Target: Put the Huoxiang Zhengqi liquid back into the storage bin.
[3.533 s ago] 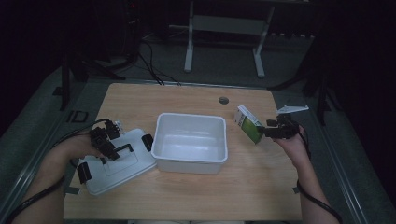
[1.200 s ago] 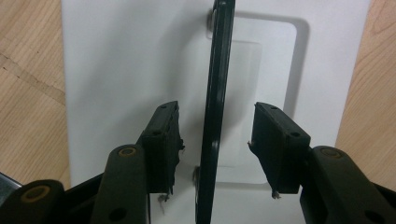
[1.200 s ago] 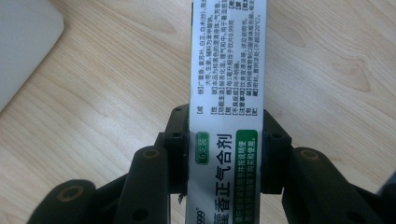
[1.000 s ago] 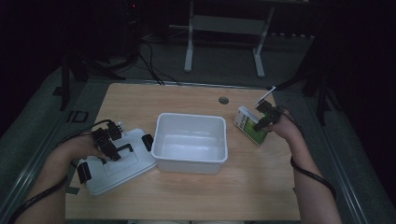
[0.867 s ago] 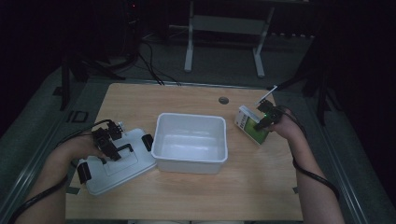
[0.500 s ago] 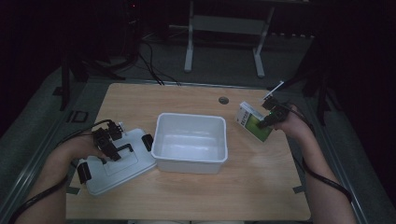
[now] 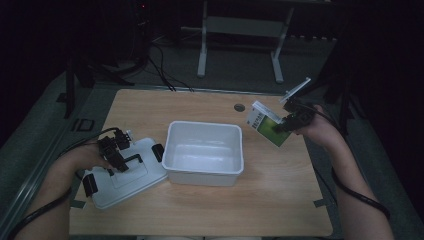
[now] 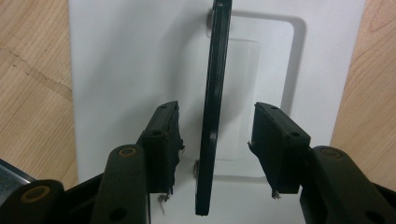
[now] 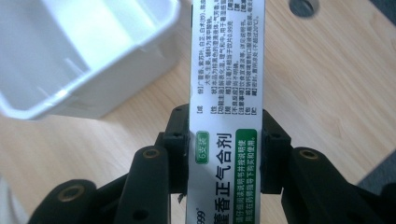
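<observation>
Much of the scene is dim in the high view: the floor beyond the table (image 7: 150, 105) fades into black, and the print on the green-and-white box (image 7: 266, 127) is too small to read there. In the right gripper view the box (image 9: 227, 93) runs off the top and bottom edges, so neither end can be seen, and the white bin (image 9: 70, 56) is cut off at the left and top. In the left gripper view the lid (image 8: 116, 70) overruns the frame at top and bottom, and its black handle (image 8: 214, 107) hides the part of the lid behind it.

By count: one box, one open white bin (image 7: 205, 152), one white lid (image 7: 132, 175) (with black clips at its edges), one round hole (image 7: 239, 107) in the tabletop, two grippers.

The right gripper (image 7: 286, 122) is clamped on the box, one jaw pressed flat to each long side, holding it tilted above the table just to the right of the bin. The left gripper (image 7: 116, 155) hovers over the lid, which lies flat on the table left of the bin; its jaws stand spread on either side of the raised handle, with a gap showing on each side and no contact.
</observation>
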